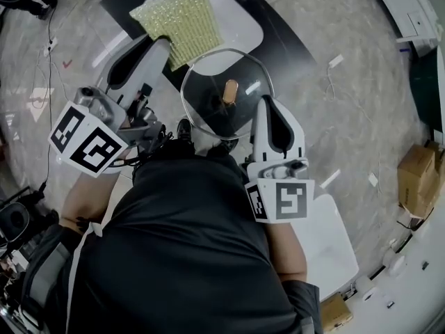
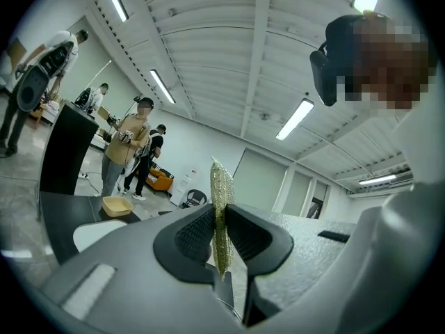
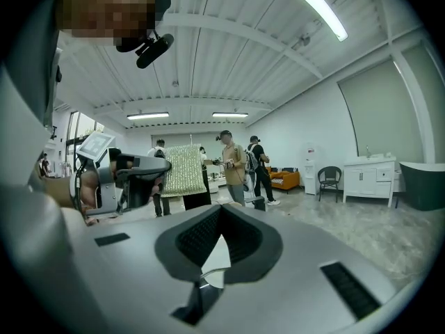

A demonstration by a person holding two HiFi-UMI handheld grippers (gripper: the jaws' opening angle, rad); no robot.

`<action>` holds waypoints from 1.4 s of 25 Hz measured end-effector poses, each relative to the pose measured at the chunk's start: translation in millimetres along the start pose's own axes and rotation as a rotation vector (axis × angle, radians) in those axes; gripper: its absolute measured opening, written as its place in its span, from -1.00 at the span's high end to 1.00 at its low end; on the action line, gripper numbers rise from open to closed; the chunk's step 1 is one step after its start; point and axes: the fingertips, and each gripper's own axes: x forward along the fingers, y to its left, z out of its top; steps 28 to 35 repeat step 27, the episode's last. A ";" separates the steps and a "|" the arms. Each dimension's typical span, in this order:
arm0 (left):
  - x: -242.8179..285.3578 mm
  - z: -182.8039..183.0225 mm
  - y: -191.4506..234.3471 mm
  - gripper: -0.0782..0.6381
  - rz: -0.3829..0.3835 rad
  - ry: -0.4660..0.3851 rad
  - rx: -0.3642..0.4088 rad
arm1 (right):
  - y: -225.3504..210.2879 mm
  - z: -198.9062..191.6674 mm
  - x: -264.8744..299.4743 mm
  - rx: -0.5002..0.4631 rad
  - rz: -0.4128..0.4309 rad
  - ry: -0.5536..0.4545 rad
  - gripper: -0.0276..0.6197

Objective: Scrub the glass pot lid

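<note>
Right tool (image 1: 266,106) clamps lid (image 1: 208,110) rim; left tool (image 1: 161,46), cloth (image 1: 179,16)

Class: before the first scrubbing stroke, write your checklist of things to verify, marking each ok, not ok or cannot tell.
1. Left hand-held gripper clamped on the scrub cloth: ok.
2. Right hand-held gripper clamped on the glass lid at its rim: ok.
3. Knob clear of both grippers: ok.
4. Cloth touching the glass: cannot tell; its corner lies close to the rim.
5. Lid wet or soapy: cannot tell.
</note>
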 end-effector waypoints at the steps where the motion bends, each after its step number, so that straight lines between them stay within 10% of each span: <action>1: -1.0 -0.3 1.4 0.62 0.002 0.001 -0.001 | 1.5 -0.2 0.8 0.001 0.005 -0.003 0.90; 35: 0.1 -24.7 -15.2 0.62 -0.014 0.060 -0.013 | -5.0 -8.7 -14.5 0.035 -0.010 0.008 0.90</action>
